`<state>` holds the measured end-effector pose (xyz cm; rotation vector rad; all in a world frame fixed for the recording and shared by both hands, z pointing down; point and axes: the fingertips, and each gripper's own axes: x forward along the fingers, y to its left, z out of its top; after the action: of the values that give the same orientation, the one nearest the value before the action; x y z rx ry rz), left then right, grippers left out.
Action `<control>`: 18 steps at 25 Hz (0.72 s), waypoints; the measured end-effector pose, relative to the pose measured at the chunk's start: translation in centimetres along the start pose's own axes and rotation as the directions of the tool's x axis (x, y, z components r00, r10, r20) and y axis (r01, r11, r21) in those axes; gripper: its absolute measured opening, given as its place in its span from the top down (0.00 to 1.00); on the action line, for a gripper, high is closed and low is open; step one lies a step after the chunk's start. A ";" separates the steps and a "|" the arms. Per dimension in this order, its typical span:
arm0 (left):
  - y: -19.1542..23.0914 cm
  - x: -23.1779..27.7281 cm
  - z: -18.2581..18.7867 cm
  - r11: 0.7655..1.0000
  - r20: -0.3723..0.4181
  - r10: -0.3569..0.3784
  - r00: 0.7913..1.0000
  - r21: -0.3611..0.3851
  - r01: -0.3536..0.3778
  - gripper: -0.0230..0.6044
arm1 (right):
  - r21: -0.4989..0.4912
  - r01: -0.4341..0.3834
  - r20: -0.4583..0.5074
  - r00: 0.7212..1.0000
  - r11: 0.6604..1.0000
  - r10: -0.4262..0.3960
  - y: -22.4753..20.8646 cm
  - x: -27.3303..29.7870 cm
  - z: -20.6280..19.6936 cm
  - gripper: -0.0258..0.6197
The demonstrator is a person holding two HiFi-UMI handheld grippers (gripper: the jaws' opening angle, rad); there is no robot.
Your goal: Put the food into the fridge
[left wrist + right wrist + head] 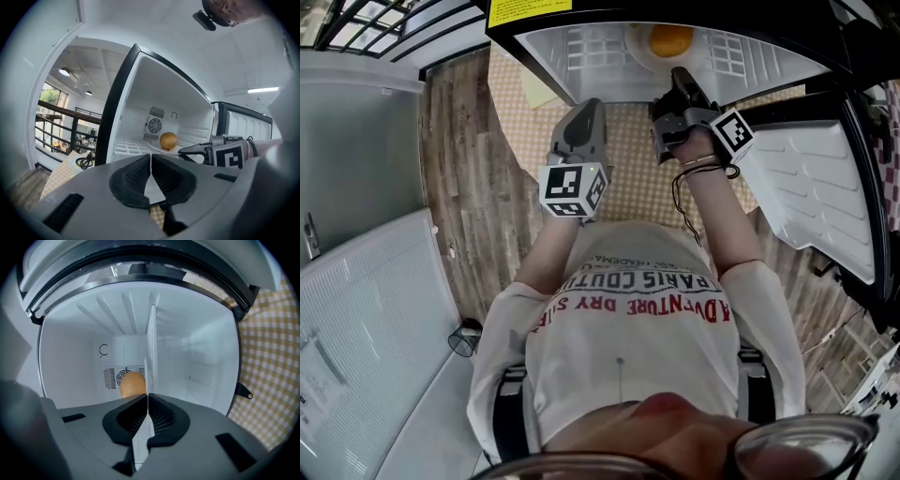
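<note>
An orange (670,39) lies on a white plate (639,54) inside the open small fridge (581,52). My right gripper (679,75) reaches into the fridge mouth and is shut on the plate's near rim. In the right gripper view the plate (151,352) runs edge-on between the closed pads, with the orange (132,383) beside it. The left gripper view shows the orange (168,140) on the plate (155,146) with the right gripper (183,151) at its rim. My left gripper (584,105) hangs shut and holds nothing, just outside the fridge on the left.
The fridge door (811,187) stands open to the right. A checked cloth (628,150) covers the surface under the fridge. A black cable (84,161) lies on it at the left. A wire shelf (129,146) and a rear fan grille (153,125) are inside.
</note>
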<state>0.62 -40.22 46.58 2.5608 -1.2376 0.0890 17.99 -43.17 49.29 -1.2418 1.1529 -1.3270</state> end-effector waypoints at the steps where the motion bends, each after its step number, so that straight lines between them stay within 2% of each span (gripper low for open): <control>1: 0.1 0.0 0.0 1.000 -0.002 0.002 1.000 -0.001 -0.002 0.92 | 0.001 0.006 -0.001 1.000 1.000 -0.006 0.0 0.2 0.0 0.91; 12: 0.0 0.8 -0.3 1.000 -0.007 0.005 1.000 -0.002 -0.005 0.92 | 0.007 0.000 0.008 1.000 1.000 0.000 0.1 0.9 0.0 0.91; 15: -0.2 0.9 -0.3 1.000 -0.008 0.000 1.000 0.000 0.000 0.92 | -0.023 -0.013 0.009 1.000 1.000 0.013 0.6 0.9 0.1 0.91; 16: -0.3 0.9 -0.3 1.000 -0.009 0.000 1.000 0.001 0.000 0.92 | -0.044 -0.022 0.010 1.000 0.999 0.023 0.9 0.8 0.1 0.90; 18: -0.3 0.9 -0.4 1.000 -0.012 -0.002 1.000 0.001 0.002 0.92 | -0.090 -0.042 0.011 0.999 0.995 0.043 1.7 0.8 0.1 0.79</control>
<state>1.45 -40.56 46.99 2.5581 -1.2308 0.1046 18.13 -44.12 47.71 -1.2808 1.2348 -1.2459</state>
